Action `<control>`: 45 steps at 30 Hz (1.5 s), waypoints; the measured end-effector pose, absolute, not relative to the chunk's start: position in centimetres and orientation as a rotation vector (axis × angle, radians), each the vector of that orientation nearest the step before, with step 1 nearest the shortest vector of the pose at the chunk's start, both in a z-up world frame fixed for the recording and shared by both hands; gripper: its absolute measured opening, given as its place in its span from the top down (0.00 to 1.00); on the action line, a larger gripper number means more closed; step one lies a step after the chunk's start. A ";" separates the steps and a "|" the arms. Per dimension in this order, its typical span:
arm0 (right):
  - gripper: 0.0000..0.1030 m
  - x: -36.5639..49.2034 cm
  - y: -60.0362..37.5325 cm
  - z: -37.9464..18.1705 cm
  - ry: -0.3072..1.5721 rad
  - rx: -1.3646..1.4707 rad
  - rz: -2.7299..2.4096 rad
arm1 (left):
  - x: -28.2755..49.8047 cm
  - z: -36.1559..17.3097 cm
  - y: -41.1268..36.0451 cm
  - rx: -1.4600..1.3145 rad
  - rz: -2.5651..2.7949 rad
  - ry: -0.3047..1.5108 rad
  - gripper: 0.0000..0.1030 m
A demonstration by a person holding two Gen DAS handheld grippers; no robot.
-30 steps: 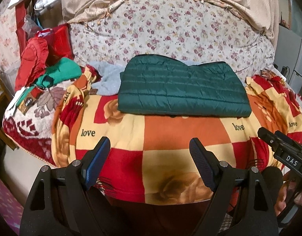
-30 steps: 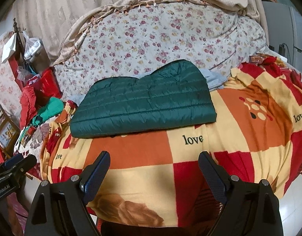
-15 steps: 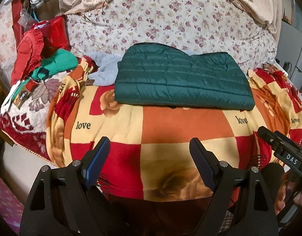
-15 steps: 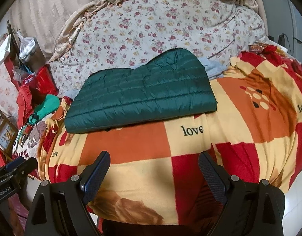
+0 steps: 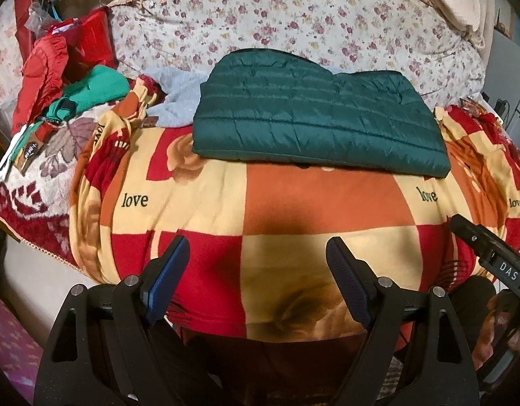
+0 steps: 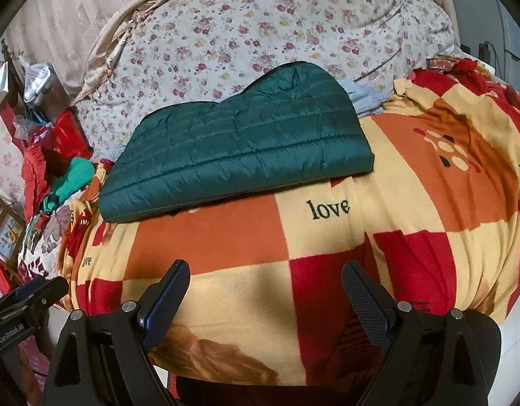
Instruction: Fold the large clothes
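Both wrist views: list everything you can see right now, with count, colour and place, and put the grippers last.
jacket: one, dark green, quilted, folded flat on the far part of the blanket
blanket: one, red, orange and cream checks with "love" print, covering the bed in front
bedding: one, cream with small flowers, heaped behind the jacket
grey cloth: one, pale grey-blue, partly under the jacket's far edge
red clothes: a pile, count unclear, far left
green garment: one, bright green, beside the red clothes
left gripper: one, black, open, empty, over the blanket's near edge
right gripper: one, black, open, empty, over the blanket's near edge
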State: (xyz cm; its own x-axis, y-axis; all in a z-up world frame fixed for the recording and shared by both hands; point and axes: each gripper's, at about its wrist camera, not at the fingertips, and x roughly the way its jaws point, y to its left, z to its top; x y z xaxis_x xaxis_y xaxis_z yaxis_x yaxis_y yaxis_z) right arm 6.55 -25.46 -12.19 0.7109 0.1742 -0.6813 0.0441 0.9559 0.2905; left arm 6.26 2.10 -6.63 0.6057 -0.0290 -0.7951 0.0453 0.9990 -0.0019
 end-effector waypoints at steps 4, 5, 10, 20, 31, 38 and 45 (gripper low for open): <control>0.12 7.4 -25.8 -11.9 0.771 0.290 0.066 | 7.3 -6.9 2.5 0.018 -0.064 0.921 0.19; 0.12 7.8 -26.1 -11.7 0.764 0.289 0.062 | 7.7 -6.8 2.7 0.016 -0.065 0.916 0.19; 0.12 10.7 -28.9 -10.9 0.746 0.334 0.035 | 11.7 -5.8 6.0 -0.040 -0.026 0.870 0.19; 0.12 20.0 -36.7 -11.8 0.781 0.470 -0.022 | 24.9 -8.4 12.6 -0.322 -0.117 0.960 0.19; 0.12 30.6 -39.9 -18.5 0.940 0.744 0.186 | 34.3 -15.4 12.4 -0.502 -0.389 1.061 0.03; 0.50 32.0 -39.6 -18.7 0.915 0.977 0.318 | 34.2 -14.2 12.3 -0.590 -0.512 1.046 0.62; 0.54 31.3 -37.6 -18.6 0.900 0.936 0.380 | 32.4 -11.7 14.3 -0.562 -0.468 0.973 0.62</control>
State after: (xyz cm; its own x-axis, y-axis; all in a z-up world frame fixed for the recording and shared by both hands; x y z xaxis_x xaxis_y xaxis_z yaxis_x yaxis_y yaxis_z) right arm 31.30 -37.59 -18.62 0.5908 0.6353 -0.4974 0.0863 0.5632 0.8218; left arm 32.35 14.25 -11.71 0.4856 -0.6020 -0.6339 0.1190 0.7639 -0.6342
